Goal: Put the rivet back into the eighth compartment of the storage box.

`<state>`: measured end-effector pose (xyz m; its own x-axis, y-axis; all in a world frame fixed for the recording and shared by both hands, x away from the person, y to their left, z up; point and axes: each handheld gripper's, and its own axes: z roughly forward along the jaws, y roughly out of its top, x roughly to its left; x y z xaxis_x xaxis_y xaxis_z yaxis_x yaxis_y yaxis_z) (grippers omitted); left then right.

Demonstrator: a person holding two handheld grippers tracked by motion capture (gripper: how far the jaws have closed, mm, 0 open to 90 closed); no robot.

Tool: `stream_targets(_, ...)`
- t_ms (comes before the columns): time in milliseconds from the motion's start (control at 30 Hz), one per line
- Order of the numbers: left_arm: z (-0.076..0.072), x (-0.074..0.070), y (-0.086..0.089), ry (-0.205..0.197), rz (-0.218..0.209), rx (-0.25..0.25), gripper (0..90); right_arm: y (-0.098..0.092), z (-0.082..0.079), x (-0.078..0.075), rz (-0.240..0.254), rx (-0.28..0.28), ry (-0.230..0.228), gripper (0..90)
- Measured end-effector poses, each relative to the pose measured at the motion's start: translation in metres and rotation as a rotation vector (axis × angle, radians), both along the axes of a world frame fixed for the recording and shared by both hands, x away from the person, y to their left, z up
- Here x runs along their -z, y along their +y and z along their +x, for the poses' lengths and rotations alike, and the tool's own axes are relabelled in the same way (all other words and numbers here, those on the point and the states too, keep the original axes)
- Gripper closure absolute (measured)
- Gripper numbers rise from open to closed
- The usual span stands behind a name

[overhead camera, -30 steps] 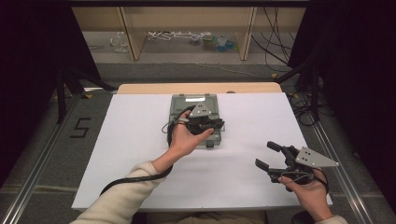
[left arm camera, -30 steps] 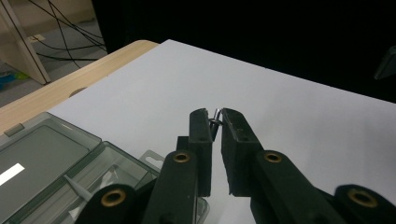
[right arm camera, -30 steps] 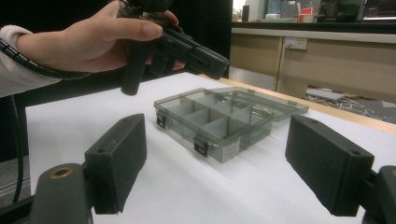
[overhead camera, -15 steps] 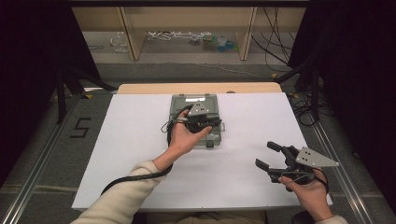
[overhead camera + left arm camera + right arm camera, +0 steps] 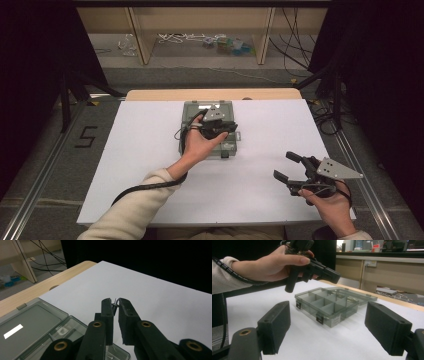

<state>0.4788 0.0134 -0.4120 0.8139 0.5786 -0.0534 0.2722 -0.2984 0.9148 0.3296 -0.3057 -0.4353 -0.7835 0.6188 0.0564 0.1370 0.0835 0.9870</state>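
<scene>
Lighting: even and overhead, the white table (image 5: 260,145) the brightest surface in the high view, its surroundings falling to near black at both sides, with only soft, faint shadows under the hands. Picture quality: high view slightly soft and grainy; left gripper view sharp on the table surface, the near tongs (image 5: 116,305) dark and a little blurred, a bright glare patch on the lid of the compartment box (image 5: 27,325). Right gripper view: near tongs (image 5: 337,322) out of focus, background counter dim and soft.

Lab recording bay: white worktop (image 5: 150,150) framed by black curtains (image 5: 30,75), aluminium floor rails (image 5: 35,200), loose cables (image 5: 175,37) under far wooden shelving (image 5: 200,20).
</scene>
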Motion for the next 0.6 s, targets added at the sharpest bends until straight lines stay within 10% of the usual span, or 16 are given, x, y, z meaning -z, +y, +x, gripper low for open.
stream_targets(600,0.009,0.012,0.002,0.013,0.021,-0.026,82.0,0.000,0.000,0.000,-0.002,-0.003,-0.002,21.8)
